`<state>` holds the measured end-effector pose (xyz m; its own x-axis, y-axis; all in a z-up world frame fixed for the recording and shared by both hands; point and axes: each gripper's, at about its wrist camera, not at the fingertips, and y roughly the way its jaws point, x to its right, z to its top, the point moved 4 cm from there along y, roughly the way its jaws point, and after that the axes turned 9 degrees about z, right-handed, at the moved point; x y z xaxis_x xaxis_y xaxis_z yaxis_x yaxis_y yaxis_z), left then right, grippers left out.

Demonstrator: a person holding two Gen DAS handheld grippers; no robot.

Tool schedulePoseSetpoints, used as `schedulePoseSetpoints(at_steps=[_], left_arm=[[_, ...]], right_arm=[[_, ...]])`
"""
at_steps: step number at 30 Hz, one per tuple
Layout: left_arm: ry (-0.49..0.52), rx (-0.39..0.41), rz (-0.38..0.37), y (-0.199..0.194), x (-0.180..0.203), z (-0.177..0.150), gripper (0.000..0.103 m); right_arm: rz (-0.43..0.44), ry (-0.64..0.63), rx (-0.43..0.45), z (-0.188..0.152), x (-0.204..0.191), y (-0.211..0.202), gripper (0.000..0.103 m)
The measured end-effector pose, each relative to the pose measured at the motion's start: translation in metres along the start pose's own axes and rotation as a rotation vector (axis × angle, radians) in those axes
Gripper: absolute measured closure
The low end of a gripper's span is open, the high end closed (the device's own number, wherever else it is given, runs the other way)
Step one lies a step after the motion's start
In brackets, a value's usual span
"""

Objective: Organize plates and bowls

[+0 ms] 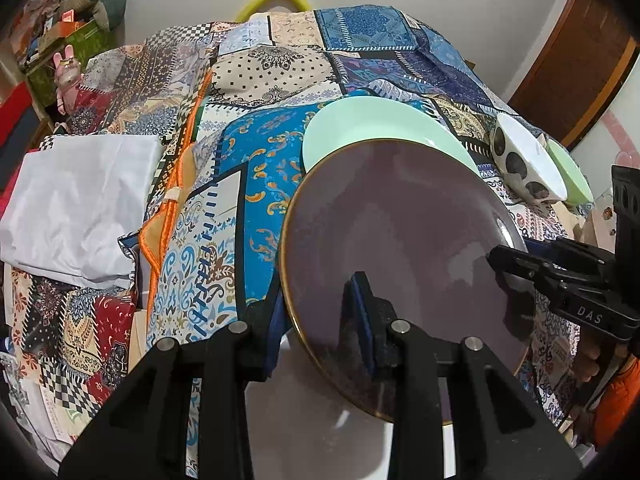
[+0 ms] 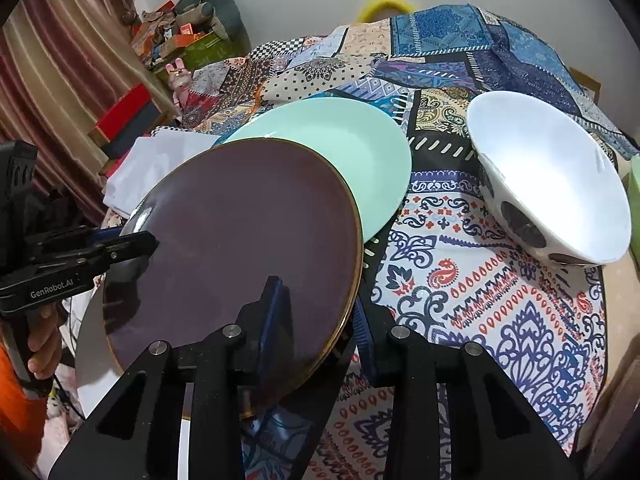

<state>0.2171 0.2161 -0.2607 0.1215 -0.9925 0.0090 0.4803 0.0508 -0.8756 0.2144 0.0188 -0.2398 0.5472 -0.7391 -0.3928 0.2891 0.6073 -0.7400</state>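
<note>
A dark purple plate (image 1: 400,232) (image 2: 240,232) with a gold rim is held tilted over the patchwork cloth, gripped at two opposite edges. My left gripper (image 1: 320,328) is shut on its near left rim, one blue pad on top and one beneath. My right gripper (image 2: 318,328) is shut on the opposite rim; in the left wrist view the right gripper (image 1: 504,262) shows pinching the plate's right edge. A white plate (image 1: 304,420) (image 2: 90,352) lies under the purple one. A mint green plate (image 1: 372,128) (image 2: 340,152) lies just behind it.
A white bowl with dark spots (image 1: 524,152) (image 2: 548,176) sits tilted at the right, a light green bowl (image 1: 568,172) beside it. A folded white cloth (image 1: 76,208) lies at the left. Boxes and a toy rabbit (image 2: 180,76) stand at the far left.
</note>
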Motion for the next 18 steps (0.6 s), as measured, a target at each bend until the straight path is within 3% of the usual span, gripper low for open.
schedulePoseSetpoints(at_steps=[7,18], left_arm=[[-0.003,-0.007,0.000,-0.005,0.009,-0.005,0.071],[0.016,0.046,-0.024,-0.042,0.036,-0.013,0.071]], right_arm=[[-0.011,0.001,0.022,-0.005,0.006,-0.014,0.073],[-0.022,0.019,0.073,-0.013,0.006,-0.051,0.073]])
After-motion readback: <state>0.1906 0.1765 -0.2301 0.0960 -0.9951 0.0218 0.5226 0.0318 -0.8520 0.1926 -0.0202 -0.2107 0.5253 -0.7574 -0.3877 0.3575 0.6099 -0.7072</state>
